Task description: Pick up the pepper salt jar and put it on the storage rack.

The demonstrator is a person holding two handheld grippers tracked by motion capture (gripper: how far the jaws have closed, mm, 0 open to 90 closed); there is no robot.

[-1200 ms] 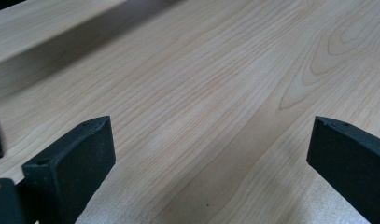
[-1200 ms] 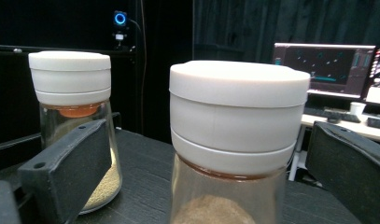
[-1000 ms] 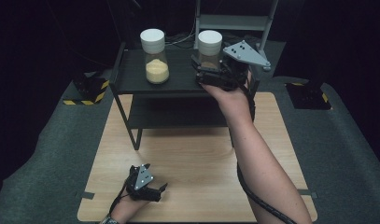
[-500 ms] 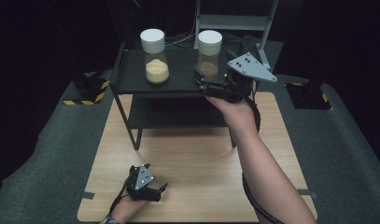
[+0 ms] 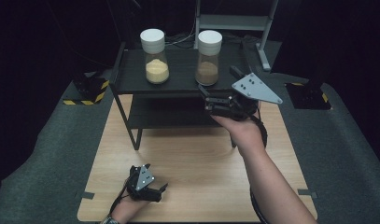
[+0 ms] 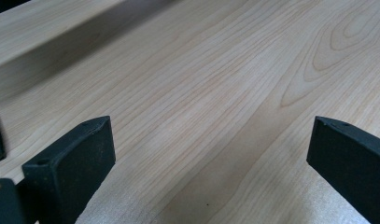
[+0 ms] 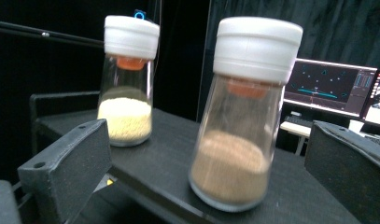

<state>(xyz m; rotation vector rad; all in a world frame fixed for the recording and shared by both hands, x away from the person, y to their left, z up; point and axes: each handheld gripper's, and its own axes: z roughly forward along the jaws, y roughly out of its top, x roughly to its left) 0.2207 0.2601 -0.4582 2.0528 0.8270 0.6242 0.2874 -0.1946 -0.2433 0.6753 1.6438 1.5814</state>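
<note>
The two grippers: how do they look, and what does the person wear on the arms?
Both grippers, left and right, are black with blocky jaws, a grey three-cornered plate with small holes on top, and a trailing black cable. The forearms are bare; a watch sits on the left wrist.

In the left gripper view, the left gripper [image 6: 211, 158] is seen with its two black jaws held wide apart, and nothing is gripped between them. Under them a pale wooden table top [image 6: 215, 79] is shown (the grain is clearly visible). A dark shadow band is cast across its upper left part.
</note>
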